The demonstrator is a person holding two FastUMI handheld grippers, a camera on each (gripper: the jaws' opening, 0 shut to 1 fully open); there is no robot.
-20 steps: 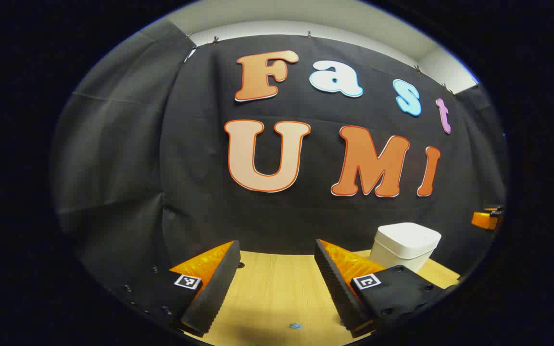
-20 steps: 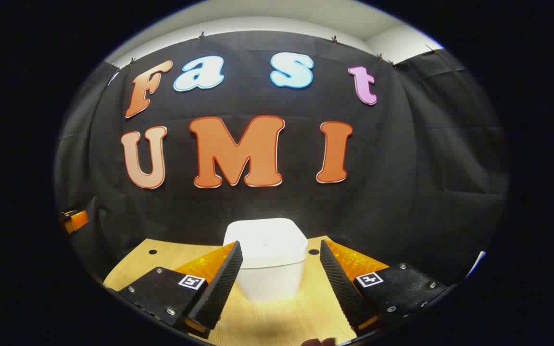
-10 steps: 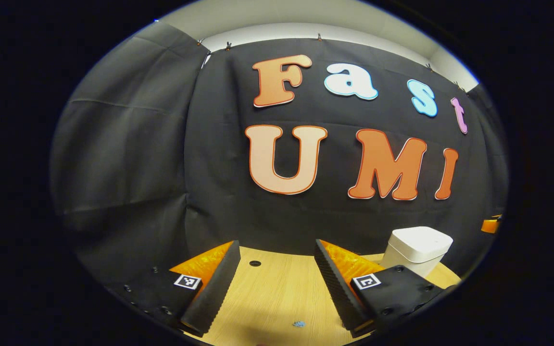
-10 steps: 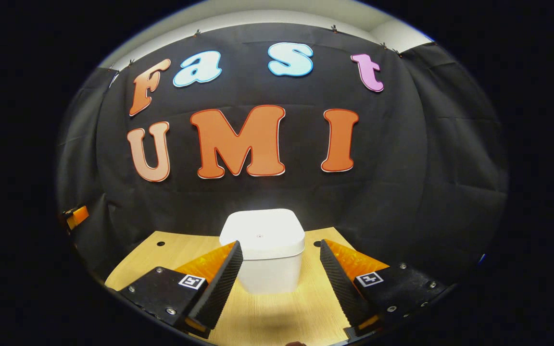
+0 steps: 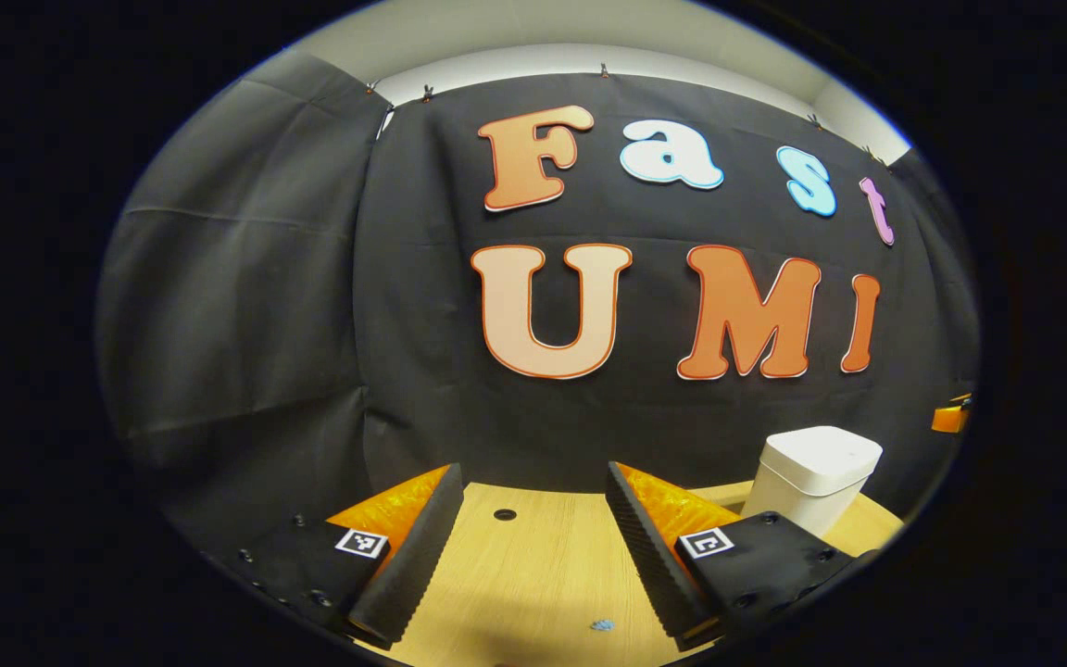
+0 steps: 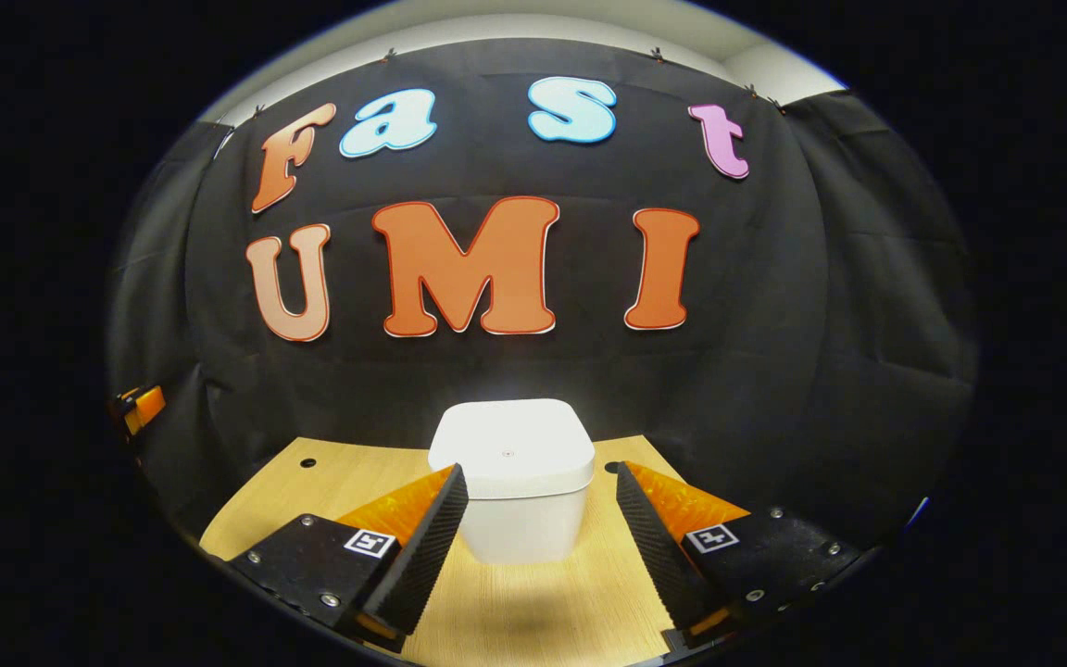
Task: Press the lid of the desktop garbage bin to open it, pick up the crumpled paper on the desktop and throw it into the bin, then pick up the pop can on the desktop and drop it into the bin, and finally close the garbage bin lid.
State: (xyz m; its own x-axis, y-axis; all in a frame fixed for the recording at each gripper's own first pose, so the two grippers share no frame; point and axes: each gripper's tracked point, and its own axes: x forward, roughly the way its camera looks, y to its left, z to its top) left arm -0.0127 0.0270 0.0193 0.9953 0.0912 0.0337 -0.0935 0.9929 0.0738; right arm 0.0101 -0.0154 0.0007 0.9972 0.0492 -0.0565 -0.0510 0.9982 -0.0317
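bin [image 6: 513, 477] w/ lid down sits ahead of right claw [image 6: 541, 528]; both claws spread wide, holding nothing, incl left claw [image 5: 533, 528].

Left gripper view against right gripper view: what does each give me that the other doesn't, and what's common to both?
Left gripper view: the garbage bin stands off to the right, seen from the side, and a small blue scrap lies on the wooden table between the left gripper's fingers. Right gripper view: the bin stands straight ahead between the right gripper's fingers, with its lid top in plain sight. Shared: the white bin with its lid closed, the table, and open fingers holding nothing.
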